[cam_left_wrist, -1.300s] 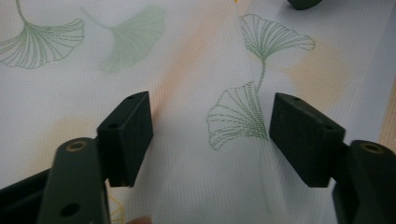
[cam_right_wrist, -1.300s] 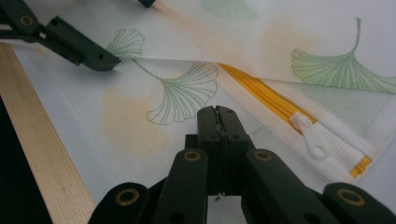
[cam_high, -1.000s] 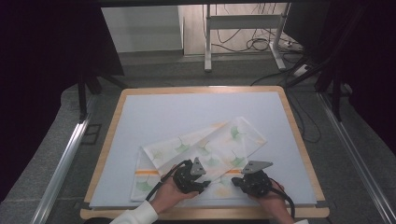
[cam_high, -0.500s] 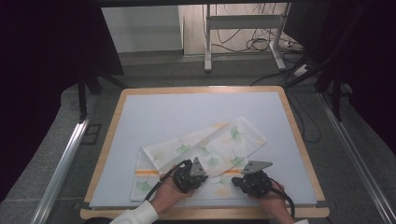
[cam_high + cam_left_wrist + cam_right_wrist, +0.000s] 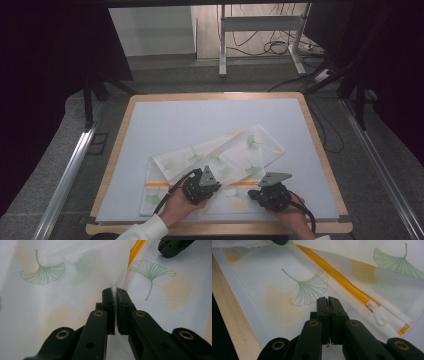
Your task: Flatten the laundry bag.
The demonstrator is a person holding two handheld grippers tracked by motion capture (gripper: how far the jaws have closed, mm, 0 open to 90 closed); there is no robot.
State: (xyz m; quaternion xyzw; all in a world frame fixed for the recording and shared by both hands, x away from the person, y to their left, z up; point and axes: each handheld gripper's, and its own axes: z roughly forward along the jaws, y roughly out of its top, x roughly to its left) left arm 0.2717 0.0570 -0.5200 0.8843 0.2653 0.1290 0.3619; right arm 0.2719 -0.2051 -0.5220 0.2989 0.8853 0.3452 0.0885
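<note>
I'm pinching the mesh bag (image 5: 220, 160) w/ both: left gripper (image 5: 114, 291) and right gripper (image 5: 327, 301) clamped tight (folding step, I think). Next: lifting together.

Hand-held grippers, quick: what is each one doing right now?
Left hand-held gripper: closed, pinching a fold of the mesh bag.
Right hand-held gripper: closed, apparently pinching the mesh bag too.

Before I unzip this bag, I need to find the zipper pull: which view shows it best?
The right gripper view: the white zipper pull lies close and sharp at the end of the orange zipper, beside the right claw. The left gripper view shows a short stretch of zipper. In the high view the zipper is a thin orange line.
</note>
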